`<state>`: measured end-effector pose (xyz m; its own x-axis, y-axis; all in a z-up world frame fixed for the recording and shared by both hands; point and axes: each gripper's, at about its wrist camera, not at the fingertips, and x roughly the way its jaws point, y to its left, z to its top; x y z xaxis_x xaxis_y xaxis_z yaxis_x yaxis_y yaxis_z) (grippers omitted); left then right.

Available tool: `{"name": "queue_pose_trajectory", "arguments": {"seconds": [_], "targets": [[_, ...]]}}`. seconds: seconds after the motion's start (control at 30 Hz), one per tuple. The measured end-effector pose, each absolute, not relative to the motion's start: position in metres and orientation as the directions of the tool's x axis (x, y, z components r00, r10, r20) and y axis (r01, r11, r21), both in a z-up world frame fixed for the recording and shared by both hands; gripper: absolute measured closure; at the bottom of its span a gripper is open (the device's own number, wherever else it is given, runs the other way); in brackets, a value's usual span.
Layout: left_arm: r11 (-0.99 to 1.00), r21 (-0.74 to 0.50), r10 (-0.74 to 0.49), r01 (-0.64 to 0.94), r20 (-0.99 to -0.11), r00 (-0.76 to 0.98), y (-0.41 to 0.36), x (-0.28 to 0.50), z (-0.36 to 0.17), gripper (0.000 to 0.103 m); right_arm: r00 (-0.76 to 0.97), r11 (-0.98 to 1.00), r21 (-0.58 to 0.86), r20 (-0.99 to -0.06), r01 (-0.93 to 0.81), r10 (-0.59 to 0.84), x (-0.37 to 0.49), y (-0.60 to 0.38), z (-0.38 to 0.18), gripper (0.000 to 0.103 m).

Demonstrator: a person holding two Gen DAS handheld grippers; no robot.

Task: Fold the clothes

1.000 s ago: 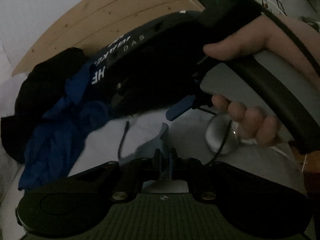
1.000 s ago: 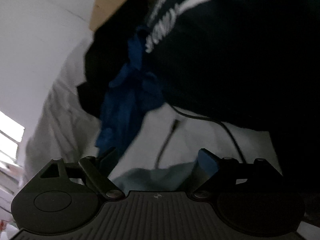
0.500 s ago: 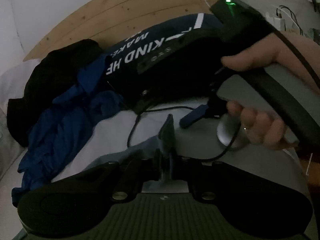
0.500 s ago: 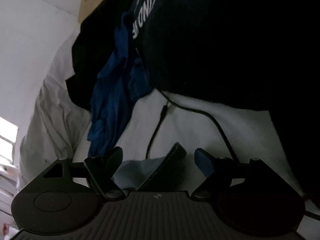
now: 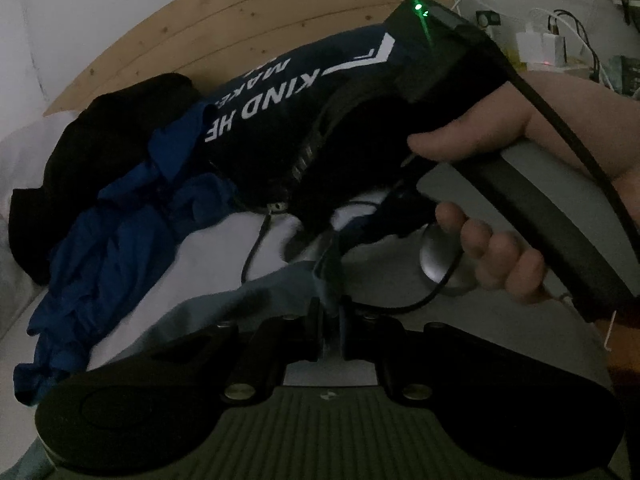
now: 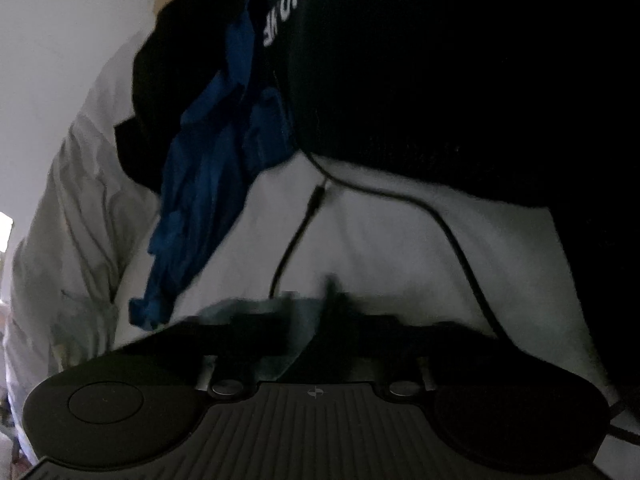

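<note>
A pale grey-blue garment (image 5: pixel 224 312) lies on the white sheet (image 5: pixel 216 252) right in front of both grippers. My left gripper (image 5: pixel 329 312) is shut on a raised fold of it. My right gripper (image 5: pixel 316 244), held by a hand (image 5: pixel 492 256), reaches in from the right just beyond the left one. In the right wrist view the right gripper (image 6: pixel 332 304) is blurred, its jaws closing together on a dark fold of the same pale garment (image 6: pixel 276 316).
A crumpled blue garment (image 5: pixel 112 248), a black one (image 5: pixel 80 152) and a navy shirt with white lettering (image 5: pixel 272 108) are heaped against the wooden headboard (image 5: pixel 240 28). A black cable (image 6: pixel 296 236) trails over the sheet. Chargers and wires (image 5: pixel 540 44) sit at the far right.
The right gripper's jaws stood wide open around the pale cloth and have now come together on it. The left gripper kept its hold on the fold and barely moved.
</note>
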<state>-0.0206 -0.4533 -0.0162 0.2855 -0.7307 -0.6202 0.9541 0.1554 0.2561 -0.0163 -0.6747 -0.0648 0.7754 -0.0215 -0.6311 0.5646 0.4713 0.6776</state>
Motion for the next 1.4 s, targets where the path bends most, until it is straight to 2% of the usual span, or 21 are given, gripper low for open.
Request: {"name": "queue_pose_trajectory", "arguments": {"seconds": [0.2,0.3,0.5,0.7,0.9,1.13,1.4], "targets": [[0.194,0.227,-0.743,0.954,-0.601,0.295,-0.447,-0.023,-0.001,0.092,0.828,0.55,0.681,-0.56,0.483,-0.033,-0.022,-0.669,-0.038,0.098],[0.257,0.222,-0.759,0.941,-0.557,0.339,-0.434,-0.027,0.014,0.092,0.885,0.588,0.714,-0.466,0.38,-0.006,-0.023,-0.662,-0.018,0.098],[0.389,0.122,-0.767,0.913,-0.507,0.394,-0.394,-0.033,0.052,0.092,0.946,0.702,0.684,-0.32,0.199,0.045,-0.023,-0.628,0.04,0.099],[0.519,0.003,-0.758,0.855,-0.46,0.462,-0.332,-0.033,0.088,0.092,0.964,0.747,0.663,-0.22,0.038,0.146,-0.009,-0.577,0.087,0.099],[0.61,-0.079,-0.738,0.788,-0.419,0.529,-0.264,-0.014,0.122,0.092,0.941,0.811,0.582,-0.237,-0.061,0.241,0.034,-0.508,0.135,0.099],[0.704,-0.338,-0.71,0.625,-0.306,0.634,-0.146,0.037,0.16,0.092,0.883,0.884,0.421,-0.31,-0.204,0.352,0.099,-0.407,0.208,0.1],[0.659,-0.584,-0.668,0.474,-0.165,0.725,-0.004,0.049,0.175,0.093,0.807,0.894,0.246,-0.388,-0.375,0.445,0.125,-0.267,0.265,0.1]]}}
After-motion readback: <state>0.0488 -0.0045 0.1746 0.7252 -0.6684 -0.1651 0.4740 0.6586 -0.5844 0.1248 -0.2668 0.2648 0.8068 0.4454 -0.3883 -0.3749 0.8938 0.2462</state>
